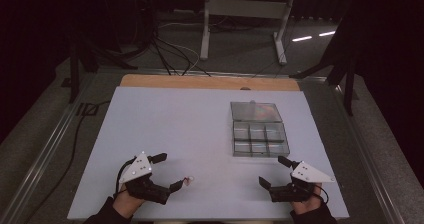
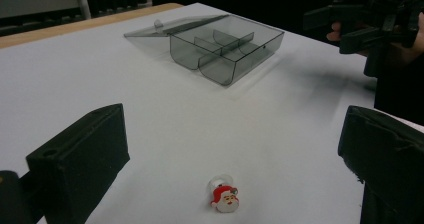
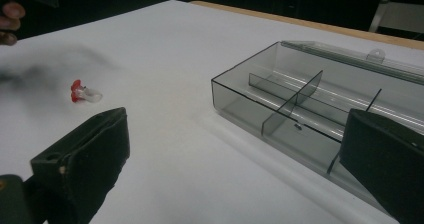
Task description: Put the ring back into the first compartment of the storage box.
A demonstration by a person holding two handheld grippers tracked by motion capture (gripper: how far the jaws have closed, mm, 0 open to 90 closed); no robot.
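On the white table (image 1: pixel 165 119), near its front edge, a small Santa ring (image 2: pixel 224 198) lay loose between the wide-spread jaws of the left gripper (image 1: pixel 168 172), touching neither. The right gripper (image 1: pixel 274 171) was also spread wide and held nothing, its jaws near the clear divided box (image 1: pixel 260 138), whose lid (image 1: pixel 255 111) lay folded flat behind it.

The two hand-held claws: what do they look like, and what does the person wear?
The left claw and the right claw are matte black, each with two blocky jaws and a pale grey three-cornered plate on top carrying small dots. A thin black cable loops at each. The person wears dark sleeves.
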